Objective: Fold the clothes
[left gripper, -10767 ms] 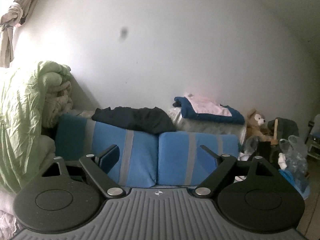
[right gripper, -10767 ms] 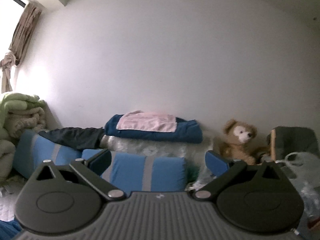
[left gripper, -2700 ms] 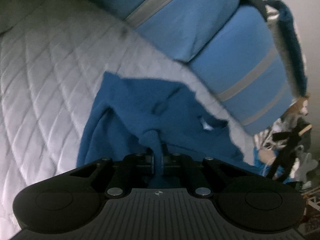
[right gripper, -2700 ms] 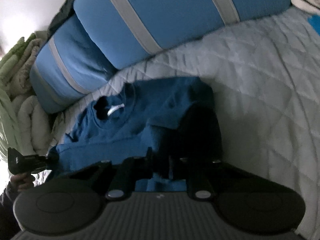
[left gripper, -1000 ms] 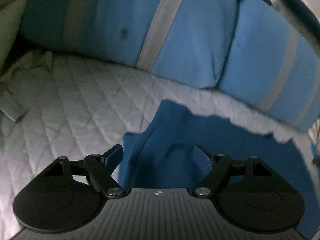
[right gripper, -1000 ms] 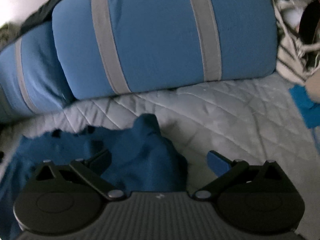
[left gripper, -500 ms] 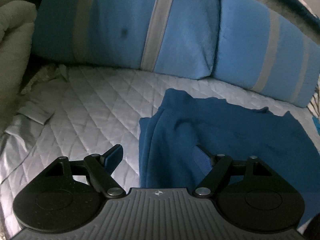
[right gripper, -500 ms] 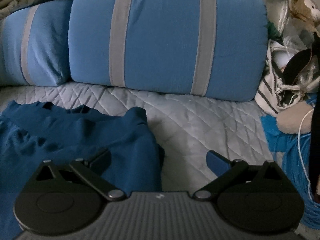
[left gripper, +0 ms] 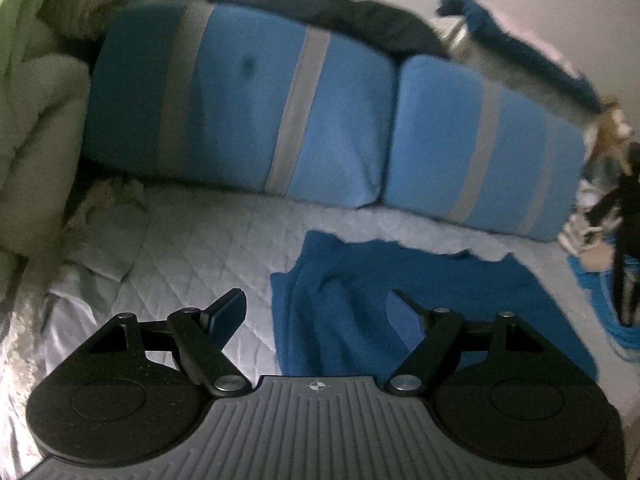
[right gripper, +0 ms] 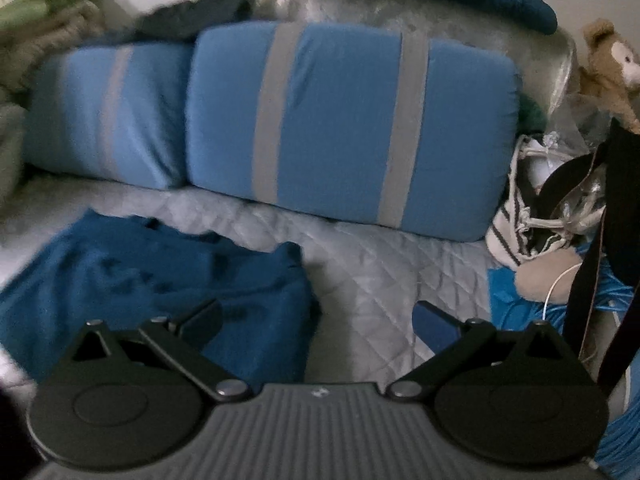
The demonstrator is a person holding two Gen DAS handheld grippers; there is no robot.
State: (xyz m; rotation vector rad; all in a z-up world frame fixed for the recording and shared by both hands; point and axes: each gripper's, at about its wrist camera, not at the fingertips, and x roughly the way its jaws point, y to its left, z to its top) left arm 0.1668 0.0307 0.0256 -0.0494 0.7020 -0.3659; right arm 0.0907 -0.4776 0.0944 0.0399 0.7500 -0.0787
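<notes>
A dark blue garment (left gripper: 400,292) lies spread on the quilted grey bedspread (left gripper: 192,256), its left edge folded over. My left gripper (left gripper: 318,314) hangs open above that left edge, nothing between its fingers. In the right wrist view the same garment (right gripper: 160,276) shows at the lower left, its right edge bunched. My right gripper (right gripper: 320,322) is open over that right edge and the bare bedspread (right gripper: 380,280), holding nothing.
Two blue pillows with grey stripes (left gripper: 320,120) (right gripper: 340,120) stand along the back of the bed. Green and cream bedding (left gripper: 32,80) is piled at the left. A teddy bear (right gripper: 612,64), bags and a blue cable (right gripper: 516,296) crowd the right side.
Both grippers, which were shut on the garment 2.7 s ago, have let go and opened. Over the last second both have pulled back and tilted up from it.
</notes>
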